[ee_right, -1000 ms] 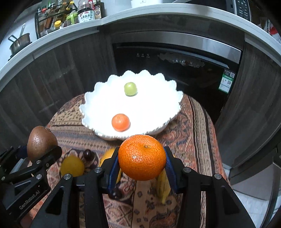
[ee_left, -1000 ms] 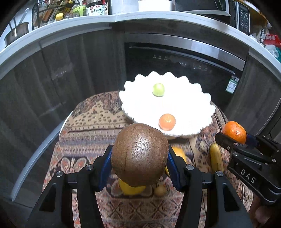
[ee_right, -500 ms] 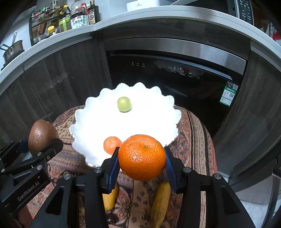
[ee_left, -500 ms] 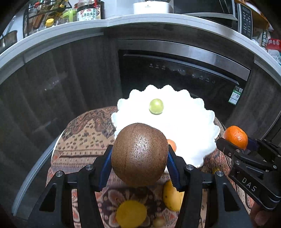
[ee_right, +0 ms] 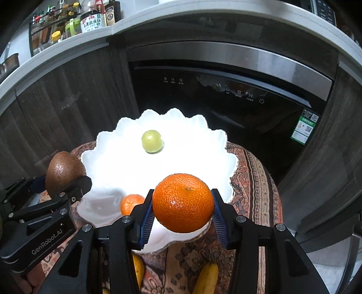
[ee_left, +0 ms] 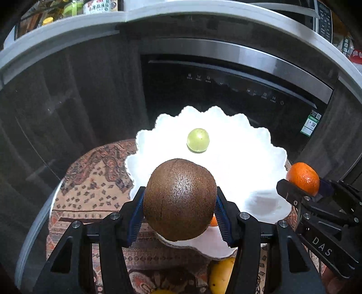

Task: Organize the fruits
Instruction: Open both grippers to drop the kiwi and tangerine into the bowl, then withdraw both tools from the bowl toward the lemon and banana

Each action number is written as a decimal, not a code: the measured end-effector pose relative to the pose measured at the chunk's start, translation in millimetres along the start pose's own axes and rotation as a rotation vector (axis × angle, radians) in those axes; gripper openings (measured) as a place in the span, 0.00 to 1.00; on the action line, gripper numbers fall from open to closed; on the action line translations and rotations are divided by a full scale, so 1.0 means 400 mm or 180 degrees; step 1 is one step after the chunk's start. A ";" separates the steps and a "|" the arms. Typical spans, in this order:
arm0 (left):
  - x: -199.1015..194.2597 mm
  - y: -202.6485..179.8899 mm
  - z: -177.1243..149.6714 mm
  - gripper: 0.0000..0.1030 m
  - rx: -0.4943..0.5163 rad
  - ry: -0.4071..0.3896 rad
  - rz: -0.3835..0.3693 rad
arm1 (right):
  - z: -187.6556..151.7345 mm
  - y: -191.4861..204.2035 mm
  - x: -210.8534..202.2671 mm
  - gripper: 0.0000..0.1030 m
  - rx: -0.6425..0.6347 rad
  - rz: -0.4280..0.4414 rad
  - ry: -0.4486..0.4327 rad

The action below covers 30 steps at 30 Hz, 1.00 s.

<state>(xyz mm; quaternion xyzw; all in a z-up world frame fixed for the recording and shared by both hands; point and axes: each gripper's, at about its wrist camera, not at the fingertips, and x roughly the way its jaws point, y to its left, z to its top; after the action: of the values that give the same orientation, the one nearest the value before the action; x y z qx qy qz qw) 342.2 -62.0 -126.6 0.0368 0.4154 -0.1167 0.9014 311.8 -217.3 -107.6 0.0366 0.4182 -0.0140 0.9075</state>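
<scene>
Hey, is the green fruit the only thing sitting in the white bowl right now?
No, a small orange lies in the white bowl along with the green fruit.

In front of me stands a small round table under a patterned, rust-and-beige woven cloth. Behind it, dark wood-grain cabinet fronts flank a black glass built-in appliance with a brushed steel band and a green sticker. Above runs a pale grey countertop, carrying a wire rack of sauce bottles.
</scene>
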 end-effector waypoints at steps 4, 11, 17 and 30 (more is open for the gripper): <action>0.015 -0.006 -0.006 0.55 0.0019 0.0064 -0.0021 | 0.003 -0.003 0.013 0.47 0.0003 0.0008 0.0016; -0.039 0.003 -0.003 0.83 0.0070 -0.0223 0.0240 | 0.003 -0.007 -0.018 0.76 0.0016 -0.0150 -0.0134; -0.098 0.020 -0.012 0.94 -0.0017 -0.0309 0.0336 | 0.001 -0.001 -0.071 0.83 -0.0006 -0.0303 -0.0237; -0.247 0.021 -0.065 0.96 -0.0034 -0.0413 0.0458 | -0.045 0.007 -0.206 0.83 0.0017 -0.0350 -0.0370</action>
<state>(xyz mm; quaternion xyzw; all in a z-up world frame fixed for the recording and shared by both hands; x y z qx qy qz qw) 262.8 -31.9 -68.9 0.0541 0.3530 -0.0516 0.9326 244.8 -213.7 -56.5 0.0152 0.3662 -0.0670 0.9280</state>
